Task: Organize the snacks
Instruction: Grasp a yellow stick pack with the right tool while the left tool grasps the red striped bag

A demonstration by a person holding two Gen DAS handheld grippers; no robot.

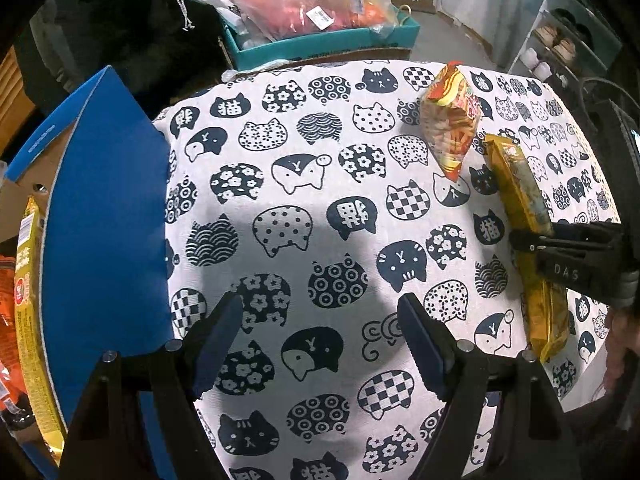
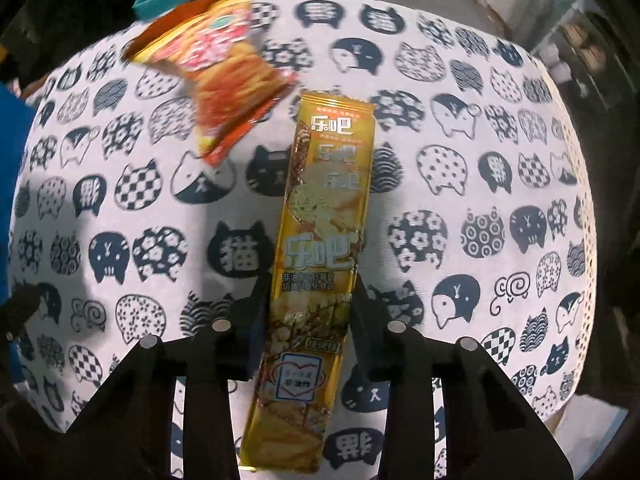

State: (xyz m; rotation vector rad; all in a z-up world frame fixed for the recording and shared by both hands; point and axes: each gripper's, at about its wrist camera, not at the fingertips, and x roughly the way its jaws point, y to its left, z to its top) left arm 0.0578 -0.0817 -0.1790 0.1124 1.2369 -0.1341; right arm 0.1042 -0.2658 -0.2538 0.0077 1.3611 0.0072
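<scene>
Blue box (image 1: 104, 208) holds yellow packet (image 1: 30, 320), orange packs (image 1: 8, 360).

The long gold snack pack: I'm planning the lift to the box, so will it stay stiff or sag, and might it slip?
The long gold snack pack lies straight and box-like, so it probably stays fairly stiff when lifted. The right hand-held gripper clamps it below its middle, so the far end may dip. Its wrapper looks glossy, so it could slide between the pads.

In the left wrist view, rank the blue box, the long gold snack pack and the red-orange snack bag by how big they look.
1. blue box, though it's nearest the camera.
2. long gold snack pack, held by the right gripper.
3. red-orange snack bag.
</scene>
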